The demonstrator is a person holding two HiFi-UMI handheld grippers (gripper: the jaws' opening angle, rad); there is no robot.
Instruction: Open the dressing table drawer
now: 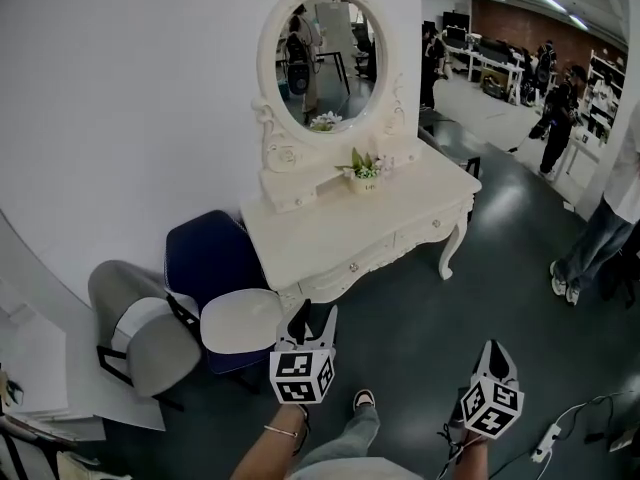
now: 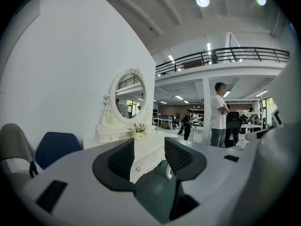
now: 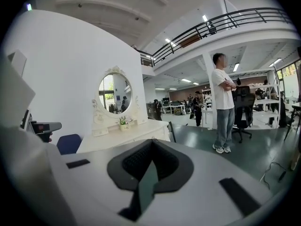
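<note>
A cream dressing table with an oval mirror stands against the white wall. Its front drawers are closed, with small round knobs. My left gripper hangs open a short way in front of the table's left front; through its gap in the left gripper view I see the drawer front and a knob. My right gripper is shut, empty, further right over the floor; its own view shows the dressing table off to the left.
A dark blue chair, a white round stool and a grey chair crowd the table's left. A small flower pot sits on the tabletop. A person stands to the right; cables lie on the dark floor.
</note>
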